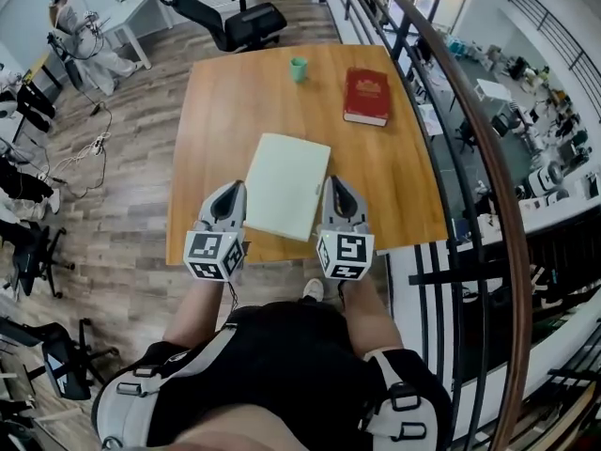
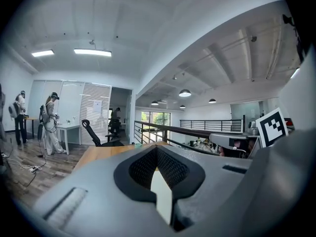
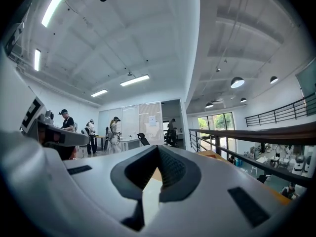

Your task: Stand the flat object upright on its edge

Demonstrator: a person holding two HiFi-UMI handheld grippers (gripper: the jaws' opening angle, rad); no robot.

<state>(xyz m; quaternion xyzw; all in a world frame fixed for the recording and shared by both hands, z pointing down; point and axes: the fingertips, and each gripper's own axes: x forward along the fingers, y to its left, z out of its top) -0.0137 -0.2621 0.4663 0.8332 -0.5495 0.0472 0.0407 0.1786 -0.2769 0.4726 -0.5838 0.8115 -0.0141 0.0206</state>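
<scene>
A pale flat book [image 1: 286,184] lies flat on the wooden table [image 1: 225,111], near its front edge. My left gripper [image 1: 232,188] rests close beside the book's left edge and my right gripper [image 1: 335,184] close beside its right edge, both pointing away from me. Whether either one touches the book I cannot tell. In the left gripper view the jaws [image 2: 156,158] meet at the tip, with a pale sliver of the book [image 2: 162,194] showing through the gap behind them. The right gripper view shows the same: its tips [image 3: 157,162] are together, and nothing is held.
A red book [image 1: 367,96] lies flat at the table's far right and a small green cup [image 1: 299,69] stands at the far edge. A black office chair [image 1: 235,22] is behind the table. A railing [image 1: 470,158] runs along the right side. People stand at the far left.
</scene>
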